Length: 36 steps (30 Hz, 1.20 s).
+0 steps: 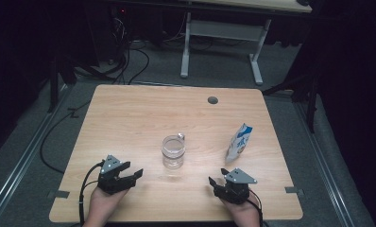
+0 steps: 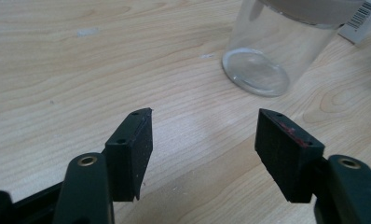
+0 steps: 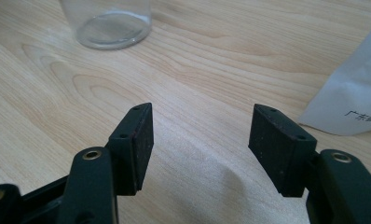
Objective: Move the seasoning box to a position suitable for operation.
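Fingers (image 2: 132,154) of your left gripper (image 1: 127,176) are spread wide with nothing between them; the right gripper (image 1: 219,183) is likewise released and empty, both low over the near part of the table (image 1: 129,118).

Largest item first: the table. Its near edge runs just behind both of your hands, and its side edges are well apart from either gripper. Bare wood lies ahead of the fingers, and much more lies beyond the objects. Room to move is good.

Next, the glass jar (image 1: 173,151), upright and clear, ahead of the fingers and between the two grippers; it stands ahead and to the right of the left fingers (image 2: 263,60). Judged risk: smooth round walls may slip or twist in flat pads, and a sideways knock from one open jaw could tip or slide it.

Smallest, the white pouch (image 1: 238,143), standing tilted ahead and to the right of the right fingers, near them. Judged risk: it looks light and soft; a brush could topple it, or a pinch could crumple it rather than hold it. Jar and pouch stand apart, so you can approach either one alone.
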{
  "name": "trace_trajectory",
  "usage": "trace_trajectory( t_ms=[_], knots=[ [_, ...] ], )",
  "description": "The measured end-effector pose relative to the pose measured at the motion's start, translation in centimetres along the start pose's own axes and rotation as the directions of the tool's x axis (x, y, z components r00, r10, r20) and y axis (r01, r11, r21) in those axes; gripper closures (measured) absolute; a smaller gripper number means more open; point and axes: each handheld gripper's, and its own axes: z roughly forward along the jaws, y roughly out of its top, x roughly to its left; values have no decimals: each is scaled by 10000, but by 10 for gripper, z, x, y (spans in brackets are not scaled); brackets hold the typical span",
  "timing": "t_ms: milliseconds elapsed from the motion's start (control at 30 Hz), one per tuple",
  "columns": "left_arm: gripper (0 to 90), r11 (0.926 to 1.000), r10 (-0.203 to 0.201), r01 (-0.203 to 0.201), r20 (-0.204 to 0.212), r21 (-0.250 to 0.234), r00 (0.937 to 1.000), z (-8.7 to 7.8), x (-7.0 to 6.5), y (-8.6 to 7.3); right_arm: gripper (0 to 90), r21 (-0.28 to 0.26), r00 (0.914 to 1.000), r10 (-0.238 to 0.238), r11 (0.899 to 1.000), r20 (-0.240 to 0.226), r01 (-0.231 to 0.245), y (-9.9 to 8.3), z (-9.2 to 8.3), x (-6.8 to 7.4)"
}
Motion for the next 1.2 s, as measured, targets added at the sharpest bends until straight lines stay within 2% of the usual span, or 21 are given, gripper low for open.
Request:
trace_trajectory(
  t_ms=[133,233,400,467,633,667,733,833,933,1000,1133,1200],
  knots=[
    [409,9973,670,-668,-57,319,9977,-3,-6,8,405,49,9992,407,9992,-3,-407,-2,-3,-5],
    [431,9994,287,-288,44,202,9996,-10,-4,15,402,275,9994,353,9990,48,-354,-3,-5,-8],
    [435,9999,-45,48,-210,141,9998,-12,-4,23,400,596,9999,166,9981,8,-166,-1,-7,-13],
    [430,9998,-171,173,-266,81,9995,-11,-4,26,400,601,9997,236,9979,-26,-234,0,-7,-15],
    [414,9999,-97,98,-361,30,9993,-7,-10,37,397,665,9999,125,9977,-56,-121,6,-6,-16],
    [414,9999,-103,103,-389,-11,9992,-5,-11,39,398,648,10000,-65,9979,-24,66,8,-5,-17],
    [421,9999,37,-43,-478,-112,9988,-1,-14,46,398,595,10000,-62,9982,-28,63,9,-5,-18],
    [435,9980,163,-184,-363,-597,9992,3,-16,56,395,489,10000,-50,9988,68,47,11,-4,-22],
    [473,9934,579,-626,-513,-962,9970,8,-19,60,394,215,9997,-55,9998,246,50,15,-6,-25],
    [501,9935,571,-607,-396,-963,9976,13,-19,61,394,96,9996,-75,9999,288,72,17,-7,-24],
    [536,9944,575,-612,-447,-861,9973,19,-20,59,393,-81,9994,11,10000,342,-8,17,-6,-21],
    [565,9929,609,-635,-282,-1007,9977,20,-22,59,395,-257,9994,72,9997,338,-63,17,-7,-20]
  ],
)
